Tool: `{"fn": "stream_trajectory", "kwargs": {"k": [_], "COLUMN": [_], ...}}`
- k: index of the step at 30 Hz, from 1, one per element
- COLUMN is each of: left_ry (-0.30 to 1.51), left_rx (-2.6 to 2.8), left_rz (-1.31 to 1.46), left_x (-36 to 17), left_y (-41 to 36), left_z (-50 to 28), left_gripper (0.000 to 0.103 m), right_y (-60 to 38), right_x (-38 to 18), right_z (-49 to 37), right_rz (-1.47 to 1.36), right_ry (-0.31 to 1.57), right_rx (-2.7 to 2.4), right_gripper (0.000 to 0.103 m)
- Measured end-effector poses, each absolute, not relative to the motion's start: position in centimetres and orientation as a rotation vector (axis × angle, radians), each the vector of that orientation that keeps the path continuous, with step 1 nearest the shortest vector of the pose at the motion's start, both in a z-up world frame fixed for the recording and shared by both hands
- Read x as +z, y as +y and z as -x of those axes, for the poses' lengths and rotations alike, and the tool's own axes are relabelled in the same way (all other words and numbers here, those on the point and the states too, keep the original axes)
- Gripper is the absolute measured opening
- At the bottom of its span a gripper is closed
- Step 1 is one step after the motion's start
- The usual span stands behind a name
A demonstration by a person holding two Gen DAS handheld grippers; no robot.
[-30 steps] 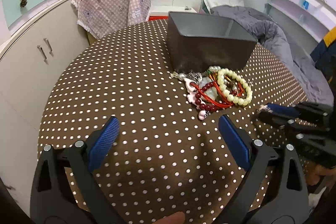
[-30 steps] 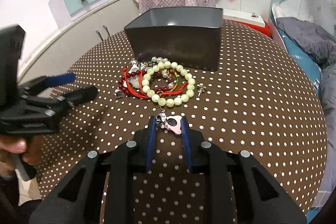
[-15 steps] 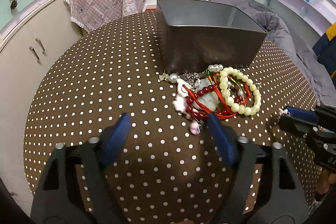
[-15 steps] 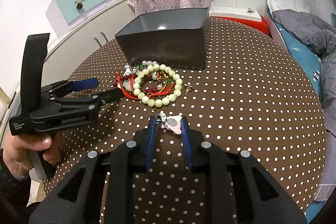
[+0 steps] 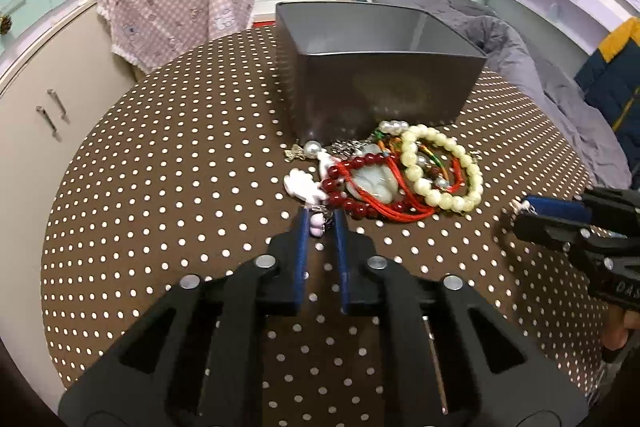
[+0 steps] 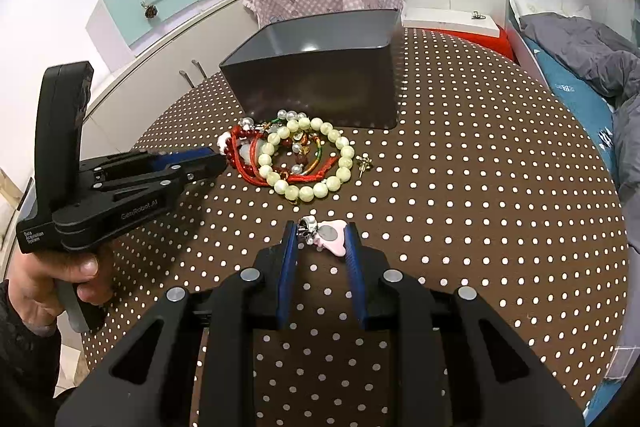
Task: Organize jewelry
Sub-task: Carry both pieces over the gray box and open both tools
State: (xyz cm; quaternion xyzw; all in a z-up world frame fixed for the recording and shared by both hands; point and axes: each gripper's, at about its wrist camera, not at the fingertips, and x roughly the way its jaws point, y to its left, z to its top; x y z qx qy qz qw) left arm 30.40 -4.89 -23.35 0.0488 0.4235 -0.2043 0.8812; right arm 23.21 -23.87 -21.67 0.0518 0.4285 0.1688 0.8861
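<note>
A tangle of jewelry point(image 5: 396, 175) lies on the dotted table in front of a dark grey box point(image 5: 380, 79): a pale green bead bracelet point(image 5: 440, 167), dark red beads, red cords and a white charm point(image 5: 302, 185). My left gripper point(image 5: 320, 221) is shut on a small pink bead point(image 5: 316, 225) at the near end of the pile. My right gripper point(image 6: 320, 237) is shut on a pink charm point(image 6: 330, 237) with a metal clasp, held in front of the pile point(image 6: 296, 159). The box point(image 6: 316, 79) looks empty.
The round table point(image 5: 160, 187) has a brown cloth with white dots. A pink cloth-covered chair point(image 5: 176, 7) stands behind it, cabinets at the left, a bed with grey bedding point(image 5: 540, 67) at the right. A small gold earring point(image 6: 363, 163) lies right of the pile.
My left gripper moved forward to the pile's near end and shut on the pink bead. My right gripper stays shut on the pink charm and has drawn back a little.
</note>
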Motion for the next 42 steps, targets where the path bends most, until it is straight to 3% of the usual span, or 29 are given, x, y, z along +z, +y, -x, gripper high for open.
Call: {"fn": "stream_trajectory", "kwargs": {"k": [9, 30, 42], "left_ry": [0.832, 0.490, 0.558], "left_rx": [-0.462, -0.530, -0.584], "left_rz": [-0.040, -0.059, -0.030], "left_x": [-21.3, -5.3, -5.4], "left_y": [-2.8, -2.5, -5.9], "left_z": [-28.1, -28.8, -34.2], "left_gripper": [0.011, 0.012, 0.012], "right_y": [-24.2, -24.5, -24.3], "right_x": [-20.2, -5.8, -6.6], "right_z": [-23.2, -26.8, -32.5], "right_rz": [-0.099, 0.001, -0.051], "right_ry": [0.861, 0.537, 0.625], "right_rx": [0.345, 0.372, 0.388], "right_gripper": [0.022, 0.022, 0.022]}}
